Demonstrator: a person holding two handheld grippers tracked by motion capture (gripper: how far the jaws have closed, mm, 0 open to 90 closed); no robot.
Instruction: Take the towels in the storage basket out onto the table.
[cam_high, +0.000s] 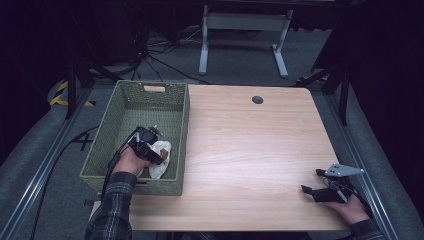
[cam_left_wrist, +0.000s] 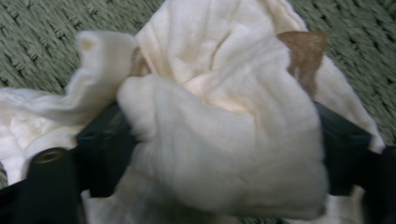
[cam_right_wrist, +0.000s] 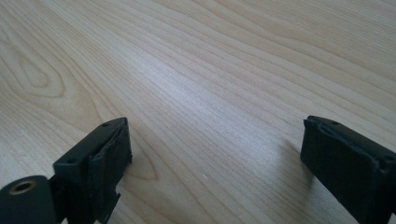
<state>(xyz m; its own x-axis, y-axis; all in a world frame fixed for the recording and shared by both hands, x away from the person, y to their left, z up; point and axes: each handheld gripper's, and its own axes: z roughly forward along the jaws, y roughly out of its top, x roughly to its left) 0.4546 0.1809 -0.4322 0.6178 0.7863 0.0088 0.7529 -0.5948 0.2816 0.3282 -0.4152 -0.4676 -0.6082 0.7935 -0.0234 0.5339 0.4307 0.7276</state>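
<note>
Left tool (cam_high: 156, 151) inside the woven green basket (cam_high: 107, 139), jaws set wide around a cream cloth (cam_high: 161, 159); right tool (cam_high: 311, 190) idle on the desk (cam_high: 240, 150).

Seen from across the room, the person's left hand (cam_high: 131, 161) reaches over the basket's near wall, and the left tool sits low at the near right of the basket floor. In the left gripper view, the bunched cloth (cam_left_wrist: 219, 135) fills the gap between both black jaws and touches each; whether it is pinched or merely enclosed cannot be told. A brown patch (cam_left_wrist: 306, 56) shows on one fold. The right tool (cam_right_wrist: 215, 158), held in the right hand (cam_high: 352, 207) near the desk's near right corner, has its jaws spread wide over bare wood, gripping nothing.
</note>
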